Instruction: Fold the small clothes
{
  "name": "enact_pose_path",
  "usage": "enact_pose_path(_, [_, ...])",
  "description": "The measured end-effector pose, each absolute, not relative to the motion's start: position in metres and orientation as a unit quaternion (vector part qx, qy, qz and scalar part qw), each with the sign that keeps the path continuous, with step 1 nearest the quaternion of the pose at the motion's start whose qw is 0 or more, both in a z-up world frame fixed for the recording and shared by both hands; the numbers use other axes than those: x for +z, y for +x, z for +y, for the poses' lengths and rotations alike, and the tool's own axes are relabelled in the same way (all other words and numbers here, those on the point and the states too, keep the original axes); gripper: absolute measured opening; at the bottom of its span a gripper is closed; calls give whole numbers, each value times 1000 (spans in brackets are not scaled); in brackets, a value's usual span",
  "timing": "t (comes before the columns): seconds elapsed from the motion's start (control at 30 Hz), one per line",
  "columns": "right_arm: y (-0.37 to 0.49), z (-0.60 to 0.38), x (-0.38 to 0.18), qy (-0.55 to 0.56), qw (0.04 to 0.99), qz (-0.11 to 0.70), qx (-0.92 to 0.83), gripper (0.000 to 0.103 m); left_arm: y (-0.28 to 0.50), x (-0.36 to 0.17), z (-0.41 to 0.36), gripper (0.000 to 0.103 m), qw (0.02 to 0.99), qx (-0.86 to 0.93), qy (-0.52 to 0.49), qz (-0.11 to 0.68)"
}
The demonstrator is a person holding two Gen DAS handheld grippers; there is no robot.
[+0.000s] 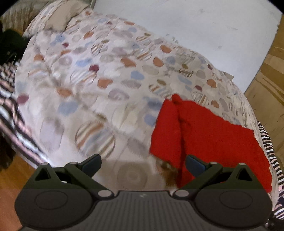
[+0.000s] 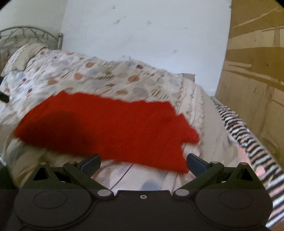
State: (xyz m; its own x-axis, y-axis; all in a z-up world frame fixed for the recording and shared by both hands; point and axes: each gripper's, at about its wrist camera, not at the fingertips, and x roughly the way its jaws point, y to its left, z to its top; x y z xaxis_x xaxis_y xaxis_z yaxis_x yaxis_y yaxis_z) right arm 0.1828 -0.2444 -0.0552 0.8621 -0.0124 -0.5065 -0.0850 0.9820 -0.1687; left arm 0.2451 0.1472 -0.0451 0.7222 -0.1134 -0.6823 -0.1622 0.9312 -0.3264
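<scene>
A small red garment lies on a bed with a patterned quilt. In the left wrist view it lies to the right, with a vertical crease and a bunched tip at its top. My left gripper is open and empty, above the quilt, its right finger at the garment's near left edge. In the right wrist view the red garment is spread flat across the quilt. My right gripper is open and empty just short of its near edge. Both views are blurred.
A striped sheet hangs at the bed's right side and shows at the left too. A pillow and metal headboard are at the far end. A white wall and wooden panel stand behind.
</scene>
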Motion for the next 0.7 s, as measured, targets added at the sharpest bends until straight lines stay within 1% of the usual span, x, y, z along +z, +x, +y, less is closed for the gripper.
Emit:
enact_pose_path(0.17, [183, -227, -53, -99, 962, 251, 36, 102, 230, -55, 149, 103, 904, 12, -199, 379])
enact_pose_path(0.3, [222, -224, -39, -98, 969, 225, 21, 102, 224, -55, 148, 103, 907, -3, -215, 362])
enact_pose_path(0.43, [273, -213, -36, -107, 970, 214, 33, 102, 228, -55, 145, 103, 906, -7, -221, 361])
enact_pose_path(0.6, [324, -191, -47, -146, 962, 226, 44, 102, 236, -59, 143, 103, 903, -3, -218, 370])
enact_pose_path(0.7, [331, -185, -67, -141, 959, 239, 48, 103, 239, -63, 142, 103, 902, -1, -216, 372])
